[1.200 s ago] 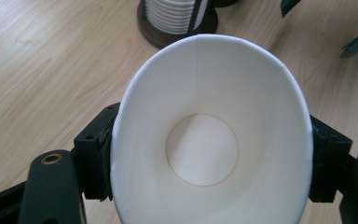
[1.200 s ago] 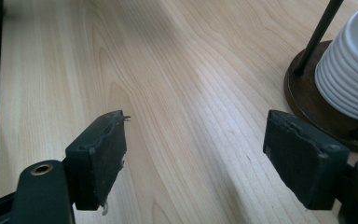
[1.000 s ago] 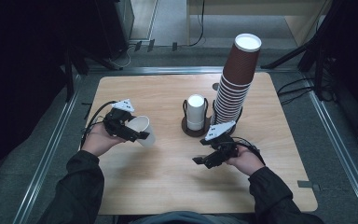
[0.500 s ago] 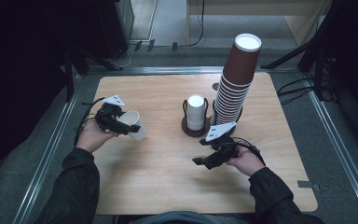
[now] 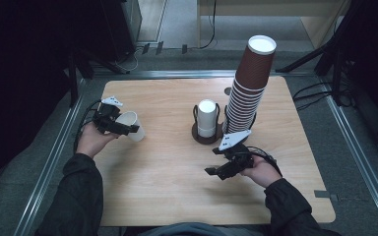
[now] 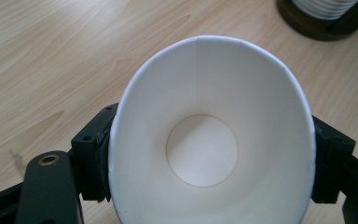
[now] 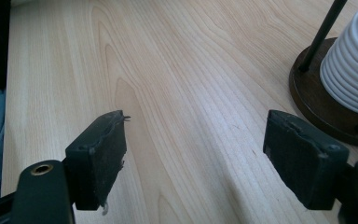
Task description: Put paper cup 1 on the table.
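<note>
A white paper cup [image 5: 133,125] lies on its side between the jaws of my left gripper [image 5: 128,129], just above the table's left part. In the left gripper view the cup's mouth [image 6: 205,140] faces the camera, squeezed to an oval by the black pads [image 6: 93,158] on both sides. My right gripper [image 5: 215,173] hovers over the table's front right, in front of the cup stacks. Its jaws stand wide open [image 7: 198,149] with bare wood between them.
A tall stack of brown cups [image 5: 248,88] rises at the table's middle right. Beside it, a short stack of white cups [image 5: 207,118] sits in a dark round holder [image 5: 199,136] with thin posts. The wooden table [image 5: 167,196] has metal rails along both sides.
My left hand has carried the white cup to the left, toward the table's left edge. The right hand has stayed where it was.
</note>
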### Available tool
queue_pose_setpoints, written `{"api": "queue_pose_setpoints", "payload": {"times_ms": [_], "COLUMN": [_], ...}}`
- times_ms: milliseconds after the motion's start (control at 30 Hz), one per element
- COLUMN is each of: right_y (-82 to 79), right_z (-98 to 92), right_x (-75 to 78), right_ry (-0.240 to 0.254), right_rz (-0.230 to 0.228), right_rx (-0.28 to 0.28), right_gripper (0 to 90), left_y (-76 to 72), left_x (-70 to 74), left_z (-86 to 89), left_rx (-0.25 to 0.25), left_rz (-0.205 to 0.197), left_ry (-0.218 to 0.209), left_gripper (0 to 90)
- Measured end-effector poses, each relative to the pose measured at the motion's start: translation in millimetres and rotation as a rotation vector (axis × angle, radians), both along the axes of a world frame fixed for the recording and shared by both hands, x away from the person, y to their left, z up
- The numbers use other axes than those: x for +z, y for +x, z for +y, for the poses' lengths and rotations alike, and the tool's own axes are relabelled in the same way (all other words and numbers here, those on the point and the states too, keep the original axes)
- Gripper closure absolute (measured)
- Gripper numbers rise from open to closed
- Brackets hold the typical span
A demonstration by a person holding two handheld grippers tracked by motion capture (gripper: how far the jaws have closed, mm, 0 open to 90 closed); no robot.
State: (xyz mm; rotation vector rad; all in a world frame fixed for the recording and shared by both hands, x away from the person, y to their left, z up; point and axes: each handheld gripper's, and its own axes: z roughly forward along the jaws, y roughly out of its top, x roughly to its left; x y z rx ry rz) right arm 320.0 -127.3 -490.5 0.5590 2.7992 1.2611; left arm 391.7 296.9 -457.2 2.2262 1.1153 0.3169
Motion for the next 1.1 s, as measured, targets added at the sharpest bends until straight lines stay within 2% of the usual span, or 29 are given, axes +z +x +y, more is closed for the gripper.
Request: {"api": "queue_pose_setpoints", "payload": {"times_ms": [133, 233, 300, 500, 833, 1100], "right_y": [-1.1, -1.2, -1.0, -1.2, -1.1, -1.2], "right_z": [-1.6, -2.4, -3.0, -2.8, -2.7, -2.8], "right_x": [-0.1, -0.3, -0.4, -0.7, -1.2, -1.1], "right_ry": [-0.004, -0.001, -0.001, -0.005, -0.007, -0.009], "right_rz": [0.005, 0.000, -0.003, 0.004, 0.004, 0.008], "right_rx": [-0.008, -0.009, -0.008, -0.011, -0.010, -0.013], "right_gripper": [21.7, 21.7, 21.7, 21.7, 21.7, 21.7], "left_y": [4.3, 6.4, 7.3, 9.3, 11.4, 11.9], "left_x": [-5.5, -8.0, -9.6, -14.7, -18.7, -19.2], "left_z": [6.4, 10.7, 13.2, 11.4, 9.6, 9.3], "left_rx": [0.028, 0.038, 0.049, 0.061, 0.065, 0.061], "left_rz": [0.009, 0.006, 0.012, 0.022, 0.031, 0.039], "left_ry": [0.013, 0.049, 0.053, 0.098, 0.118, 0.099], "left_gripper": [21.5, 21.0, 20.7, 19.4, 17.1, 13.3]}}
